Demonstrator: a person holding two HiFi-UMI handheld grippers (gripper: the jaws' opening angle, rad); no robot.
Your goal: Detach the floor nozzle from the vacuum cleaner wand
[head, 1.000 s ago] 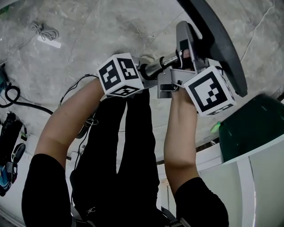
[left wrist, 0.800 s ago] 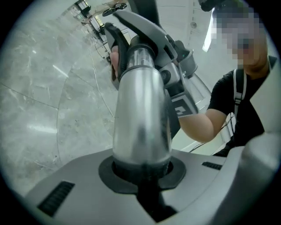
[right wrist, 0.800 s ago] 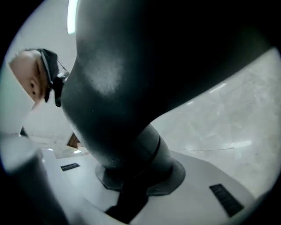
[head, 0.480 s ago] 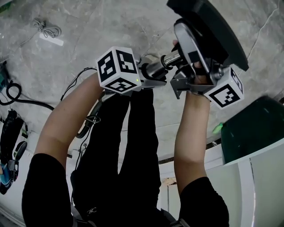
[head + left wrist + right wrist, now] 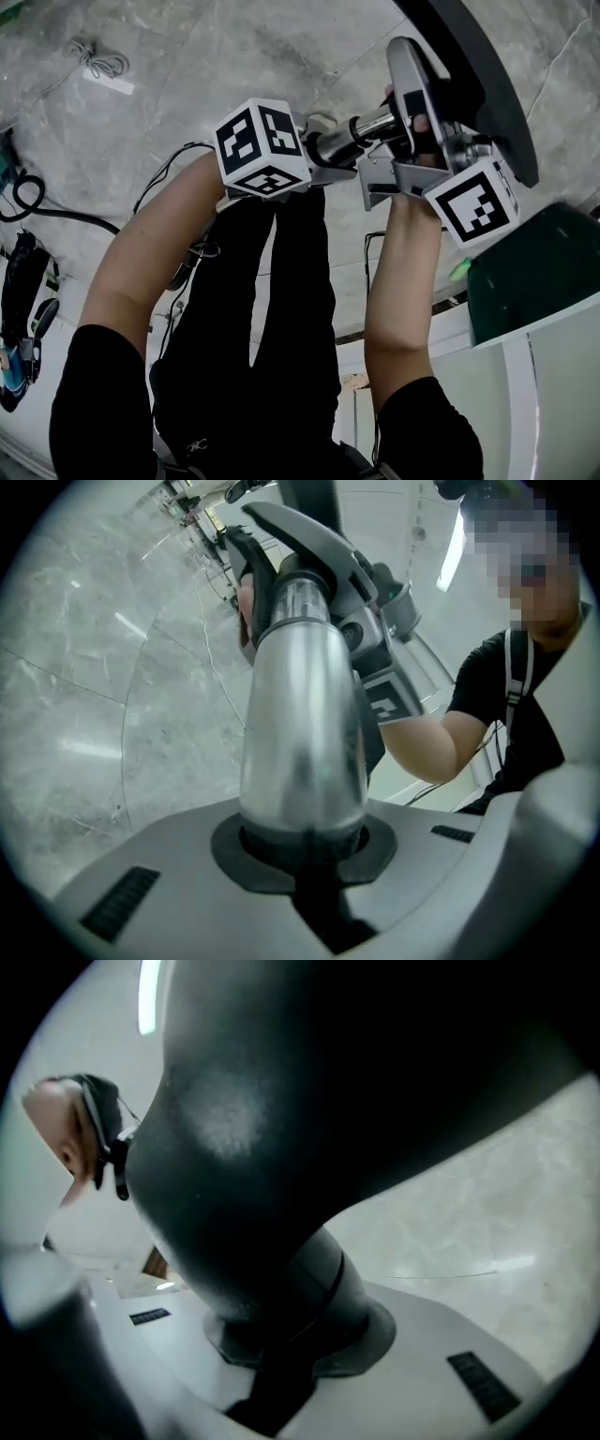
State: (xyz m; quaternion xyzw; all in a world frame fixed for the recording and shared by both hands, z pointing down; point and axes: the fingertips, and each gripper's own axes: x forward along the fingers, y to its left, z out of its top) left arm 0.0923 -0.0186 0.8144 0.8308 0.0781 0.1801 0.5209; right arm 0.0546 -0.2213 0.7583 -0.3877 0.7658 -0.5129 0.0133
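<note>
Head view: my left gripper (image 5: 333, 150) is clamped on the shiny silver wand (image 5: 364, 125); my right gripper (image 5: 408, 155) grips the neck of the black floor nozzle (image 5: 473, 80). Both parts are joined and held above the floor (image 5: 187, 56), with the wand nearly level and pointing right into the nozzle.

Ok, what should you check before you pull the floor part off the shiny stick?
1. Grip of left claw on the wand: ok, shut round it.
2. Grip of right claw on the floor nozzle: ok, shut on its dark neck.
3. Wand and floor nozzle apart: not ok, the wand runs into the neck.
4. Release catch pressed: cannot tell, none shows.
5. Green bin out of the nozzle's way: cannot tell.
</note>
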